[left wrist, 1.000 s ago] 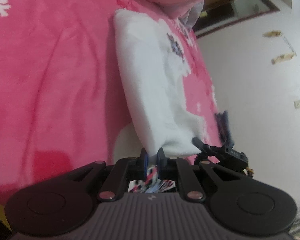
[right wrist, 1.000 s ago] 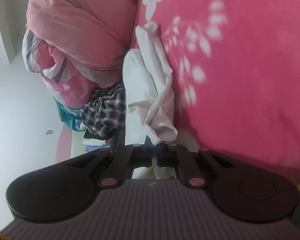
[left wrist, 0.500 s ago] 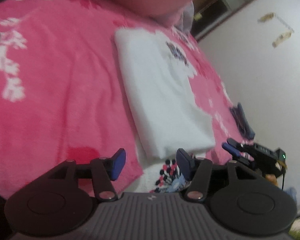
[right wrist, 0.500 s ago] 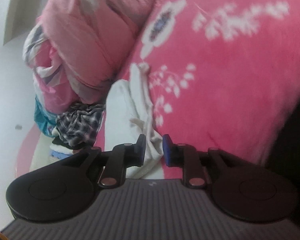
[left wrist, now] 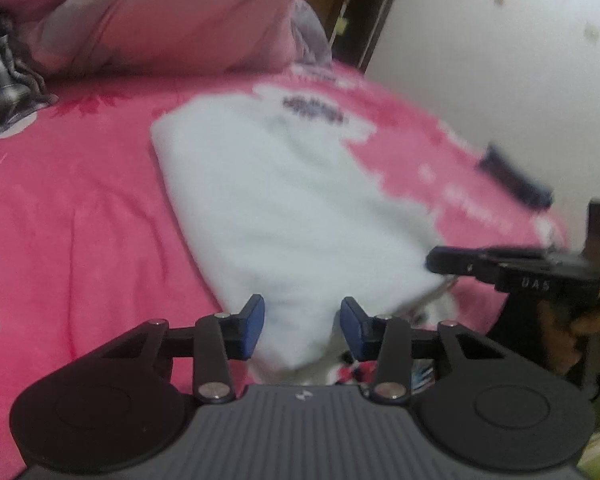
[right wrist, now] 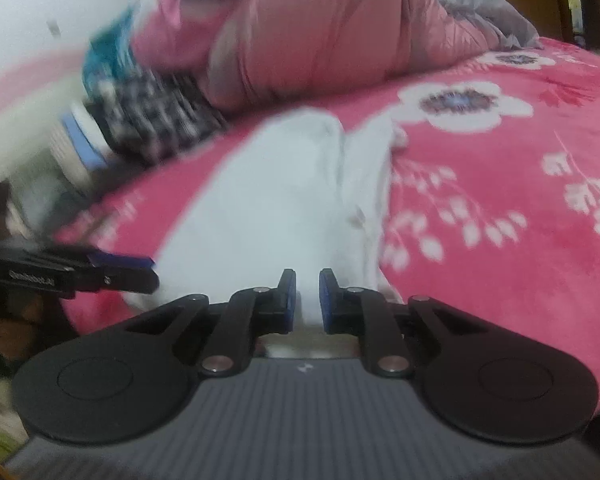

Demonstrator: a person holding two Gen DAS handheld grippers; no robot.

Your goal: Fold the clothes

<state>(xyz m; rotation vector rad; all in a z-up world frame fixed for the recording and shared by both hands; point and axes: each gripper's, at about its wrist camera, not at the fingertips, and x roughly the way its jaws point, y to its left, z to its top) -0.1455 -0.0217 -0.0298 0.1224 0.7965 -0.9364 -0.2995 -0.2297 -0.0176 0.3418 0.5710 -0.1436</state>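
A white folded garment (left wrist: 292, 208) lies flat on the pink flowered bedspread (left wrist: 80, 208). My left gripper (left wrist: 302, 326) is open, its blue pads either side of the garment's near corner without closing on it. The right gripper (left wrist: 500, 270) shows side-on at the garment's right near corner. In the right wrist view the same white garment (right wrist: 276, 200) stretches away from my right gripper (right wrist: 307, 298), whose fingers stand a little apart at the cloth's near edge. The left gripper (right wrist: 80, 270) reaches in from the left there.
A heap of pink quilt (left wrist: 160, 20) and a plaid garment (right wrist: 160, 120) lie at the far end of the bed. A dark blue object (left wrist: 512, 180) rests near the bed's right edge. A white wall (left wrist: 500, 60) and a door frame lie beyond.
Both grippers opened and let go of the white garment, which now lies flat on the bed. Both have pulled back slightly and levelled out.
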